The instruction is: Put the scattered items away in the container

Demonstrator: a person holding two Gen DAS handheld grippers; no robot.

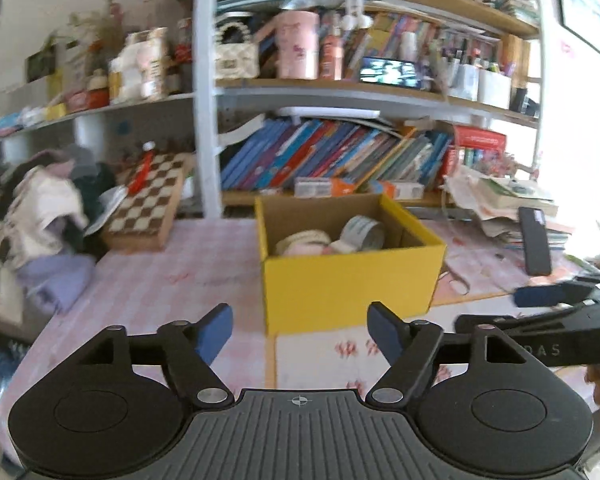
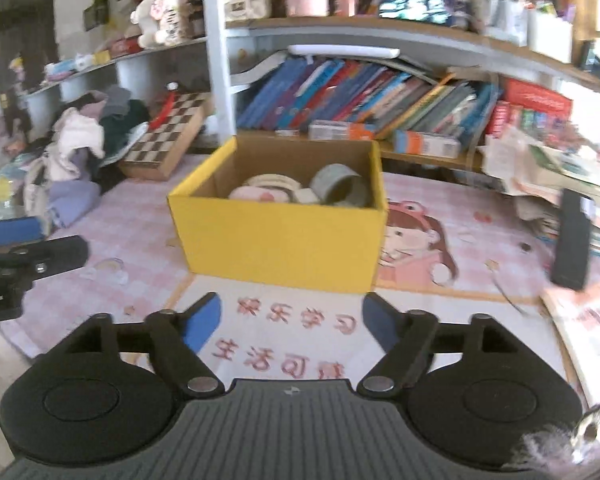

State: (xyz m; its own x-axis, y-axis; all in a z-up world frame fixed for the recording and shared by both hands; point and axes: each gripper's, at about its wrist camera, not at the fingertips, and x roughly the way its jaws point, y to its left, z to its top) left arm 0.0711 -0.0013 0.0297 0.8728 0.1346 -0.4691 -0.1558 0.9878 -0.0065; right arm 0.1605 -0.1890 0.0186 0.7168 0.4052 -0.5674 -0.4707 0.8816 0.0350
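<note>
A yellow cardboard box (image 1: pixel 348 284) stands open on the pink desk mat; it also shows in the right wrist view (image 2: pixel 276 236). Inside lie a grey tape roll (image 1: pixel 362 234), a cream round item (image 1: pixel 302 240) and pink-white pieces. The tape roll (image 2: pixel 340 186) shows in the right wrist view too. My left gripper (image 1: pixel 300 334) is open and empty, in front of the box's near left corner. My right gripper (image 2: pixel 292 324) is open and empty, in front of the box's near wall. The right gripper's fingers (image 1: pixel 540 295) show at the right in the left view.
A black phone (image 2: pixel 572 240) leans on a paper pile (image 2: pixel 540 164) at the right. A chessboard box (image 2: pixel 168 136) and heaped clothes (image 2: pixel 72 148) sit at the left. Bookshelves (image 2: pixel 360 96) stand behind the box. The left gripper's fingers (image 2: pixel 12 232) show at the left edge.
</note>
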